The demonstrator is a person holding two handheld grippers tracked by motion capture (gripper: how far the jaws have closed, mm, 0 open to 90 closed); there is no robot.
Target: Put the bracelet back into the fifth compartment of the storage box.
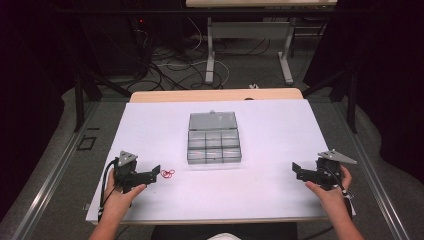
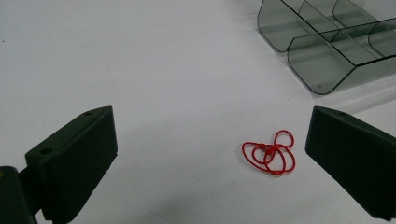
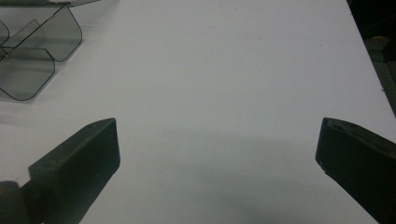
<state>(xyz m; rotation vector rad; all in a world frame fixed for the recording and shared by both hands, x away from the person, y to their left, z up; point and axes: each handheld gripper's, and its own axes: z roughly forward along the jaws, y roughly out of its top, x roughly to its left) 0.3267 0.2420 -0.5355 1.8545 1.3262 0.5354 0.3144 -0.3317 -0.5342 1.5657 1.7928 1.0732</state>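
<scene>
Step in hand looks like the approach to a pick: left hand-held gripper (image 1: 156,172) sits low over the bench (image 1: 280,135) w/ jaws wide apart & nothing between the pads, aimed at the red rubber bands (image 2: 270,152), a small tangled bunch of loops lying flat on the white surface. Taking the organiser box (image 1: 214,137) as landmark: the bands lie near its front-left corner, clear of it, not touching; left hand-held gripper is just past the bands on the side away from the box, jaw tips almost at them; right hand-held gripper (image 1: 299,171) is well apart off the box's front-right, also spread wide, empty, only bare bench between its jaws in the right gripper view. Next move, as I judge it: ease the left one fwd & down so the bunch sits centred between the pads (in left gripper view it lies nearer the right-hand jaw), then close low enough to catch thin loops off a flat top; risk is pinching only one strand or sliding the bunch. Box: clear grey plastic, lid swung open away from the person, tray split into small compartments, approx two rows; every compartment I can see into looks empty, though far ones are too small to be sure
</scene>
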